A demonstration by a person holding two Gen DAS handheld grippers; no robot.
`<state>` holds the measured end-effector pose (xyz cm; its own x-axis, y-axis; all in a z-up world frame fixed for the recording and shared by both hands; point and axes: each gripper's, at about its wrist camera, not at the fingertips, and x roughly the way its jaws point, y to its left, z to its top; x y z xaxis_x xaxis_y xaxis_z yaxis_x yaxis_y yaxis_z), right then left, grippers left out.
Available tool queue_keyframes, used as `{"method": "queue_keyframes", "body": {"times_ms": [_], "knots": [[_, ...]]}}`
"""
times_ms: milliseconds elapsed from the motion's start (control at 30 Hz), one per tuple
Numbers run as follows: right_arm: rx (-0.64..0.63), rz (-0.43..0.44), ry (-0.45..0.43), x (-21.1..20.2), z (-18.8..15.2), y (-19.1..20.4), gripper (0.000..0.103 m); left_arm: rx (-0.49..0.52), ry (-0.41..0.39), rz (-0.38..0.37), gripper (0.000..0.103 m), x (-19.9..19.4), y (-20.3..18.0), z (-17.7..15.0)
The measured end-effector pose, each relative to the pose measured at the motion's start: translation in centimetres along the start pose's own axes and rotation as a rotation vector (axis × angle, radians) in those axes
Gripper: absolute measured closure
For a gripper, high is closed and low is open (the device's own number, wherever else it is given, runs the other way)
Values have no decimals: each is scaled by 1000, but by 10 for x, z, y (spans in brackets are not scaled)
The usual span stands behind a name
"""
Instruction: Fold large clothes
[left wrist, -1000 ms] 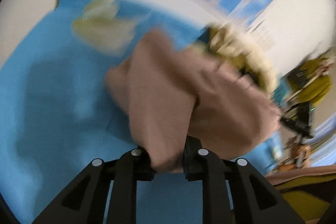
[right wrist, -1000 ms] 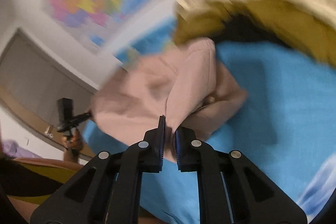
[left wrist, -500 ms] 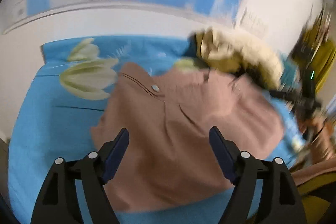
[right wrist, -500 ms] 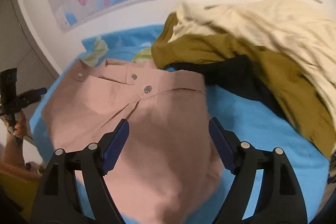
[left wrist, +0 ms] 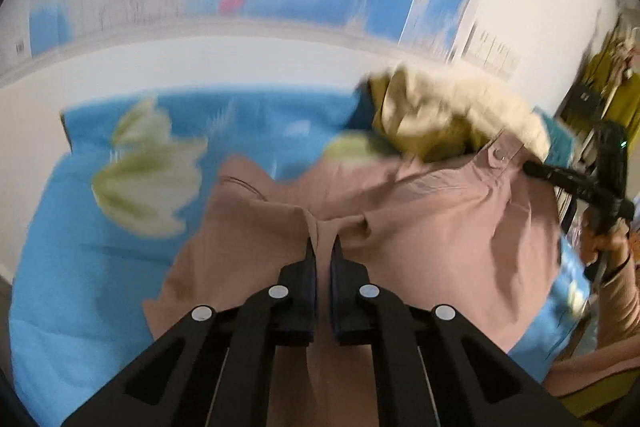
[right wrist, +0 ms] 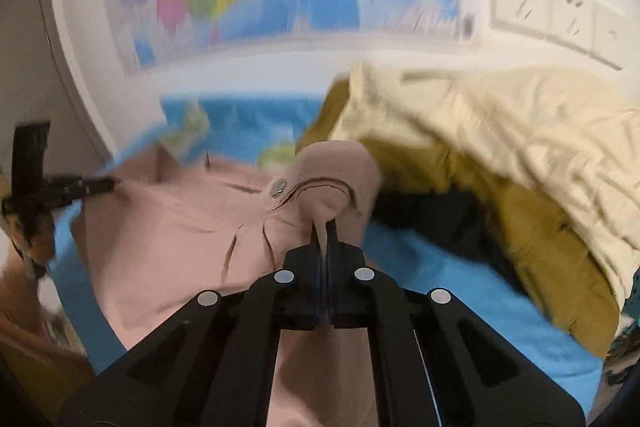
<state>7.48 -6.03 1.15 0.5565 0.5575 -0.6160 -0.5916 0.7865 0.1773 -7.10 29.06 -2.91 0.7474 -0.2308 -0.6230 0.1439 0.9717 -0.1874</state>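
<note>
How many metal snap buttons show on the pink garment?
1 per view, likely the same round metal snap button on the pink fabric garment, near the waistband's right end; folds may hide others.

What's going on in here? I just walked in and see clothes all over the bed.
A person is folding a pink garment on a blue bedsheet, working with handheld tongs in each hand. The left tongs and the right tongs are each closed on a pinch of the pink fabric. A pile of cream and mustard clothes lies beside it, apparently waiting.
</note>
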Motion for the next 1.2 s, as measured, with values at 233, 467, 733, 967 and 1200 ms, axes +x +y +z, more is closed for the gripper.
{"method": "queue_keyframes", "body": {"times_ms": [233, 467, 733, 967, 1200], "knots": [[98, -29, 161, 66, -6, -25, 96, 38, 116, 163, 69, 63, 4, 3], [129, -38, 201, 77, -15, -33, 90, -13, 146, 173, 33, 63, 25, 6], [127, -69, 192, 79, -13, -35, 94, -54, 184, 259, 33, 77, 51, 13], [186, -71, 201, 91, -9, -51, 98, -80, 224, 309, 31, 94, 78, 5], [238, -9, 136, 36, -20, -58, 32, -159, 114, 215, 27, 36, 92, -8]]}}
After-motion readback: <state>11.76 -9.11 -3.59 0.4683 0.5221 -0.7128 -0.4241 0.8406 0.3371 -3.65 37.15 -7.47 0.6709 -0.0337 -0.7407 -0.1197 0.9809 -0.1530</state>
